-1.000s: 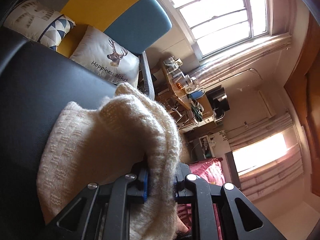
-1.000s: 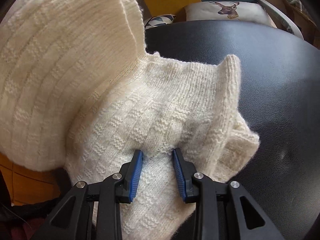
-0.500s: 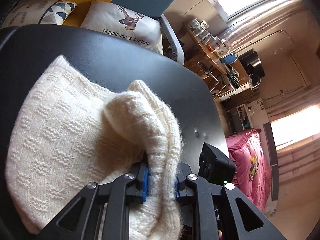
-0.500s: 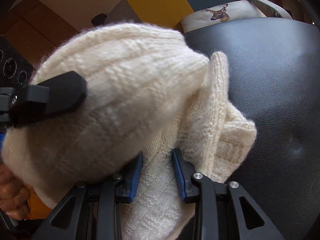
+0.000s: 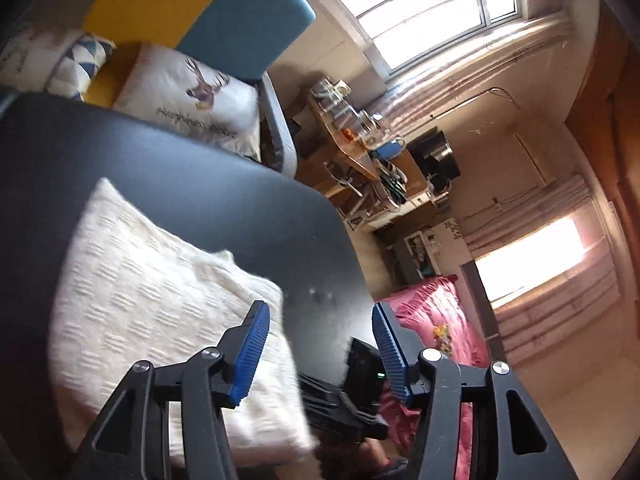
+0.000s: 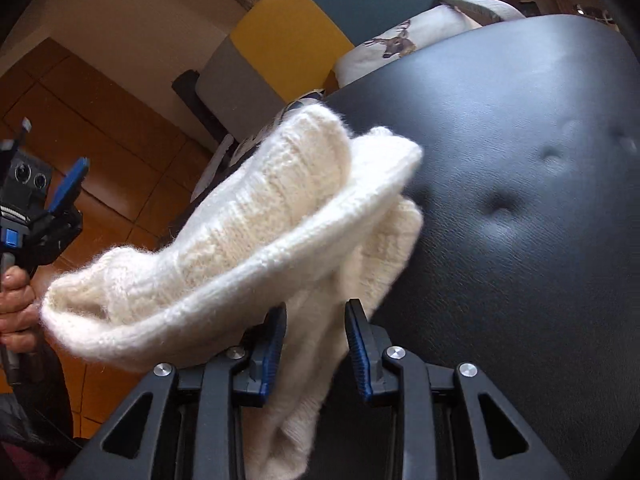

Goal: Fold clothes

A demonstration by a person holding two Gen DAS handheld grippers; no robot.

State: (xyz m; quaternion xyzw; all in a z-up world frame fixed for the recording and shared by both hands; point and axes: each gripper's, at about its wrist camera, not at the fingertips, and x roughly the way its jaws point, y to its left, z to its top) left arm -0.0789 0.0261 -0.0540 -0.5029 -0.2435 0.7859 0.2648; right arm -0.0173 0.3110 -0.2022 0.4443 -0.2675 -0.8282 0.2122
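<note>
Right at my right gripper [image 6: 315, 342], the jaws are clamped on a bunch of the cream knit sweater [image 6: 248, 240], which sits doubled over at the near edge of the black padded seat [image 6: 520, 160]. I'm guessing I'm pinning that corner so the fold doesn't slide off the slick leather. My left gripper [image 5: 320, 344] hangs just above the sweater's near edge with its jaws spread wide and nothing in them, so that side looks free to settle flat. Past the sweater, the seat is bare, dimpled leather. Behind the seat there's a deer cushion [image 5: 200, 96] on a yellow and blue chair [image 6: 304, 28].
</note>
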